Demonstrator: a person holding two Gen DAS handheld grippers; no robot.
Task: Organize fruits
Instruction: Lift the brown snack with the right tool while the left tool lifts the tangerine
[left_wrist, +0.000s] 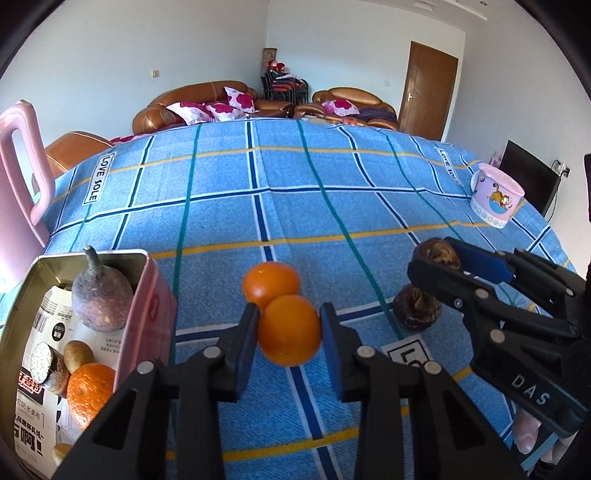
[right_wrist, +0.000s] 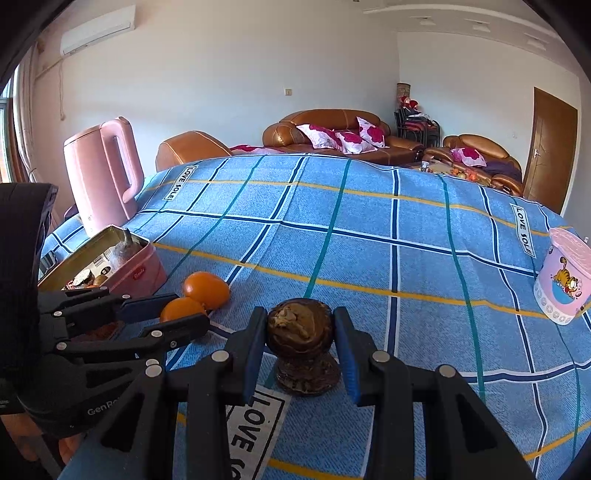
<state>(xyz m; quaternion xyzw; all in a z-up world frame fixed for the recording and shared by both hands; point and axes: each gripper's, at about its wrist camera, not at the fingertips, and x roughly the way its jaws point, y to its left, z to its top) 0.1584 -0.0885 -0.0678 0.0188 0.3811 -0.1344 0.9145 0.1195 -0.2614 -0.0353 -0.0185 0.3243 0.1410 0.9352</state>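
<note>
Fruit lies on a blue checked tablecloth (left_wrist: 295, 192): the left gripper (left_wrist: 289, 332) is clenched on the nearer orange (left_wrist: 289, 334), its blue pads pressing both sides, with a second orange (left_wrist: 270, 283) touching it at about 11 o'clock. The right gripper (right_wrist: 300, 341) grasps a dark brown wrinkled fruit (right_wrist: 300, 332) just above another brown fruit (right_wrist: 308, 374) resting on the cloth. At 9 o'clock in the left wrist view an open pink tin (left_wrist: 147, 314) holds a purple passion fruit (left_wrist: 101, 299) and an orange (left_wrist: 90, 391), and a pink cartoon mug (left_wrist: 496, 201) stands at 2 o'clock.
</note>
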